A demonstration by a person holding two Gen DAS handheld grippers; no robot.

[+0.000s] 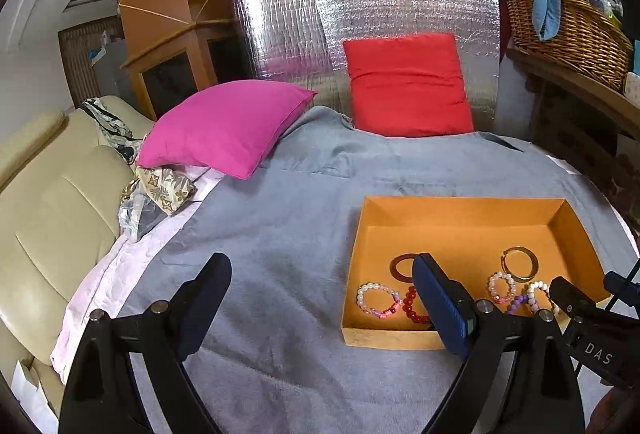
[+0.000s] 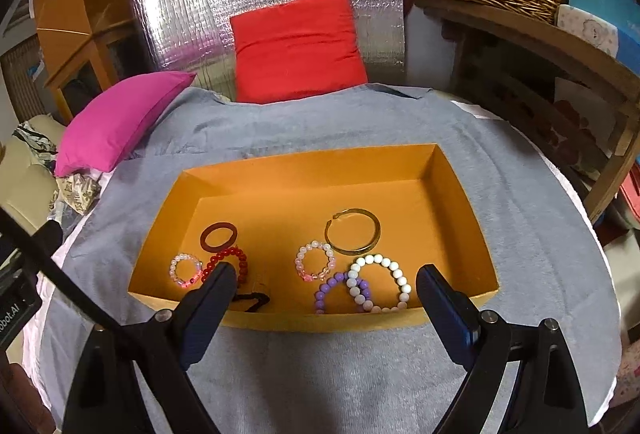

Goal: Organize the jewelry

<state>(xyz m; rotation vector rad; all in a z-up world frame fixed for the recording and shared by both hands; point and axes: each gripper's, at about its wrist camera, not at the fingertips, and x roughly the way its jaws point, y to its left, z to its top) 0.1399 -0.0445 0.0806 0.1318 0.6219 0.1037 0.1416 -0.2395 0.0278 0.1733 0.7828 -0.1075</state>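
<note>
Roughly seven bracelets in one orange box ahead of the right gripper, fingers apart, empty; left gripper likewise spread; pink pillow beyond-left.

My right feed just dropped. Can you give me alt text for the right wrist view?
An open orange box on a grey cloth holds beaded bracelets, white, purple and red, plus a gold bangle. The right gripper is open and empty at the box's near wall.

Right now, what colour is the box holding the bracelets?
Orange box, inside and out; clearest in the right wrist view.
</note>
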